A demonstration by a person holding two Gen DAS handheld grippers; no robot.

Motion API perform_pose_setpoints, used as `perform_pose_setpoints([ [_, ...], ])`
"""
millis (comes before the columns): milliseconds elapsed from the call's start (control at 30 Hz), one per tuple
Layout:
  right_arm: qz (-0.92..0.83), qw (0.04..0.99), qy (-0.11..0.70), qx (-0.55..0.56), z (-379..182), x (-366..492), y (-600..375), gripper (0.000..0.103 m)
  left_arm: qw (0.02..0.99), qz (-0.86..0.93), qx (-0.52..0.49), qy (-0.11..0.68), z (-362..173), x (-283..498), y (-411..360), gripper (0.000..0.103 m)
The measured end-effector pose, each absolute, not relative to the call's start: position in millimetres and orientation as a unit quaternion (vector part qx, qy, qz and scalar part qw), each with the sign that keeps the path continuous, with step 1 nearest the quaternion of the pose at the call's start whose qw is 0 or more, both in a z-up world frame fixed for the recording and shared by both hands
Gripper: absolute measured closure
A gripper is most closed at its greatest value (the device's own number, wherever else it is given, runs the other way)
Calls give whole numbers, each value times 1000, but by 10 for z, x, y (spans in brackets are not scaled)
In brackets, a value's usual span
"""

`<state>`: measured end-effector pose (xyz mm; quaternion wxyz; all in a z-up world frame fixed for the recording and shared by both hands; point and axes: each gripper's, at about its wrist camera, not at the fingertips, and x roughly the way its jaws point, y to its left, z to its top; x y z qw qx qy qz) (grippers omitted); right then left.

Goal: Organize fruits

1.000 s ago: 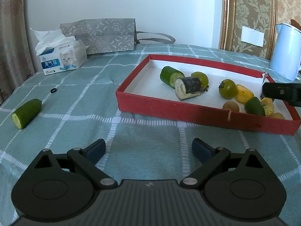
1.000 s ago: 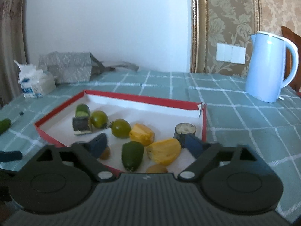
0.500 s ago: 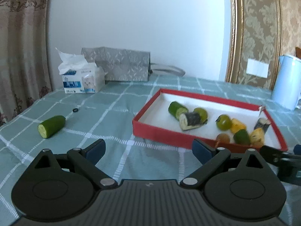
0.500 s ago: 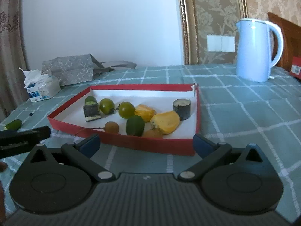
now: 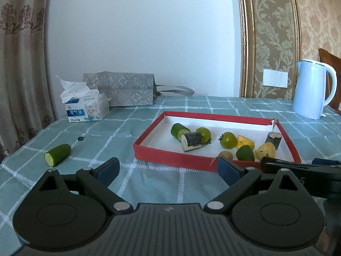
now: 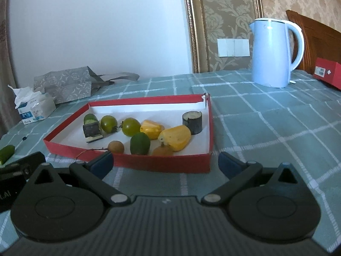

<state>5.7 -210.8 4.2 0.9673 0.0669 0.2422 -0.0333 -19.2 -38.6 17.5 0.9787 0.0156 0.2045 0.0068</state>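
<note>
Both grippers had pulled back from the red tray, where most of the fruits sat. The left gripper and right gripper hung empty, jaws apart. One cucumber piece lay outside on the tablecloth, well left of the tray, so the task looked unfinished.

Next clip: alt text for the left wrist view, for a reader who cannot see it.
An open, empty left gripper hovers over a green checked tablecloth, facing a red tray of fruit and vegetable pieces. One cucumber piece lies outside the tray to the left. A tissue box and blue kettle stand behind.
</note>
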Motion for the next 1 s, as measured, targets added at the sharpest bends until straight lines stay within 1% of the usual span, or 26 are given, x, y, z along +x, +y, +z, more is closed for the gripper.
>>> perform_pose_setpoints([
  [167,-33,969,236,59,51,49,-2090,0,978,7,8,210,174,-170,-371,4],
  [300,-34,967,245,63,28,89,-2103,0,976,2,-4,219,166,-147,-335,4],
  [1000,-34,964,260,51,-26,147,-2054,0,976,-3,9,219,171,-152,-389,4],
])
